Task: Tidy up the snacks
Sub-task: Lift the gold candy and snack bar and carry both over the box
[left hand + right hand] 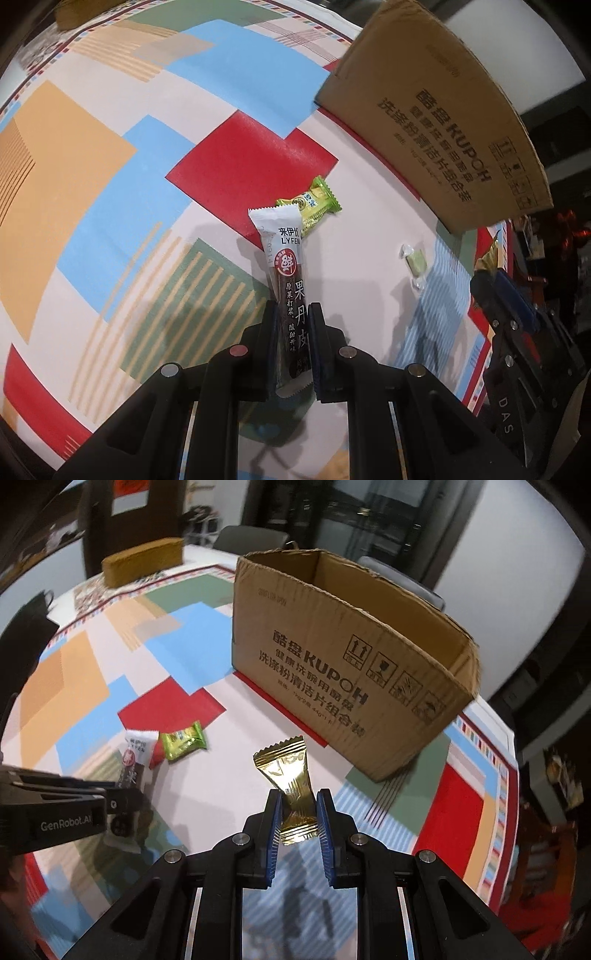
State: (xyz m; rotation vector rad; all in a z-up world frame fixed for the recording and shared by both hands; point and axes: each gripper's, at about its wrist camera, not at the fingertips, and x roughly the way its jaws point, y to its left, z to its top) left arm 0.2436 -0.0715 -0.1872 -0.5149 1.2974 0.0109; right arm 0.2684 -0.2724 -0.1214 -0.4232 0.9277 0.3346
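Left wrist view: the surface point(110, 155), covered with a patchwork cloth of red, blue, orange and green blocks, fills the left of the frame. At lower centre the left hand-held gripper point(292, 314) is clamped on a long dark fruit-leather stick in a white-topped wrapper point(286, 258), which juts up toward mid-frame. Just past its tip lies a green foil snack packet point(314, 203). Right of centre a small clear-wrapped pale green candy point(415, 262) rests on the cloth. A brown cardboard box with black print point(443, 122) fills the upper right.

Right wrist view: the left hand-held gripper enters from the left edge with its stick, the green packet just beside it. At lower centre the right hand-held gripper point(298, 799) pinches a gold foil candy wrapper point(286, 771). The open-topped box stands on the surface at upper right.
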